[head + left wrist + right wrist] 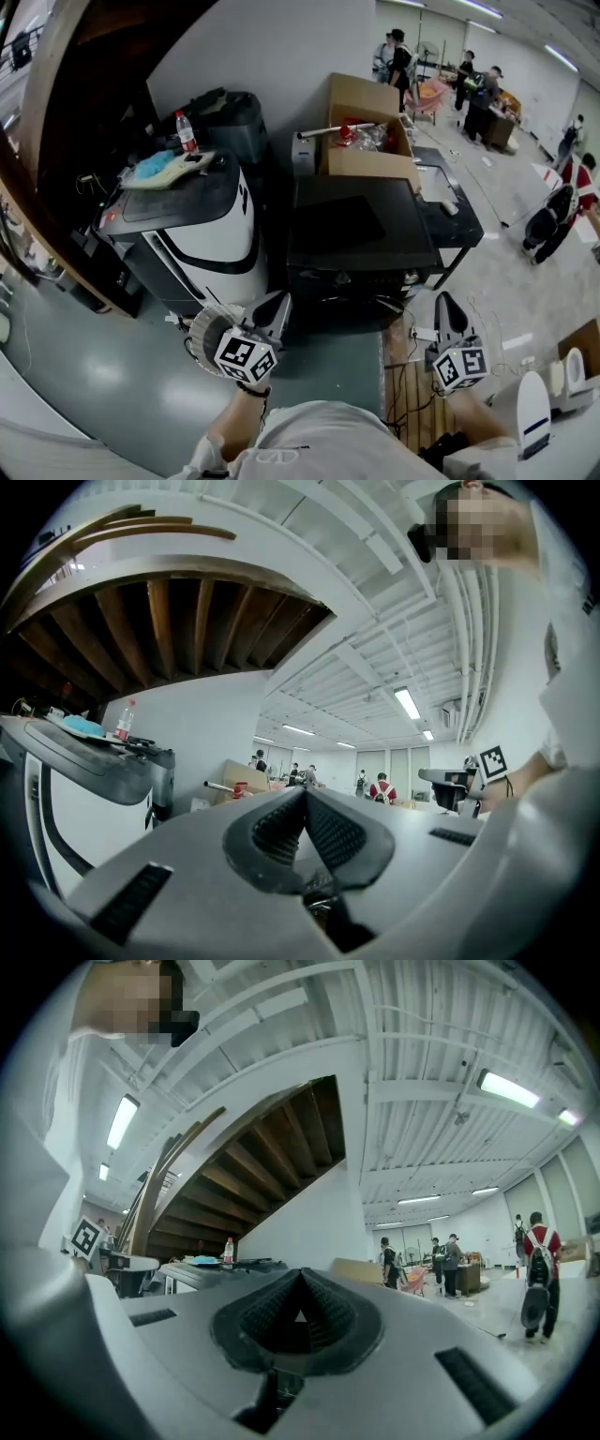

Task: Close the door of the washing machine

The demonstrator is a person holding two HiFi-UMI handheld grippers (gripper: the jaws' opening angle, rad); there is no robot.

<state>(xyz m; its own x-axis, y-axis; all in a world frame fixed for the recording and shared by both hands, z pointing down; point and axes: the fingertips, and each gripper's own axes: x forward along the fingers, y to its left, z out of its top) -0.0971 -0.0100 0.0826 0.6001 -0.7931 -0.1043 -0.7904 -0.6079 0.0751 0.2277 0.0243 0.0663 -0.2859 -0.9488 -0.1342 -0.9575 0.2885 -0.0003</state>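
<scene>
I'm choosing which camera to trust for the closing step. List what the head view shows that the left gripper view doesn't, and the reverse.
Only the head view: the black unit beside the white appliance, the grey floor, and the left gripper seen from outside.
Only the left gripper view: its ribbed pads pressed together with nothing between them.
Both: the bottle on top of the white appliance, the cardboard box, and the right gripper.

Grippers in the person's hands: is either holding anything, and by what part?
Nothing is held. The left gripper and the right gripper both have jaws shut together, empty.
</scene>
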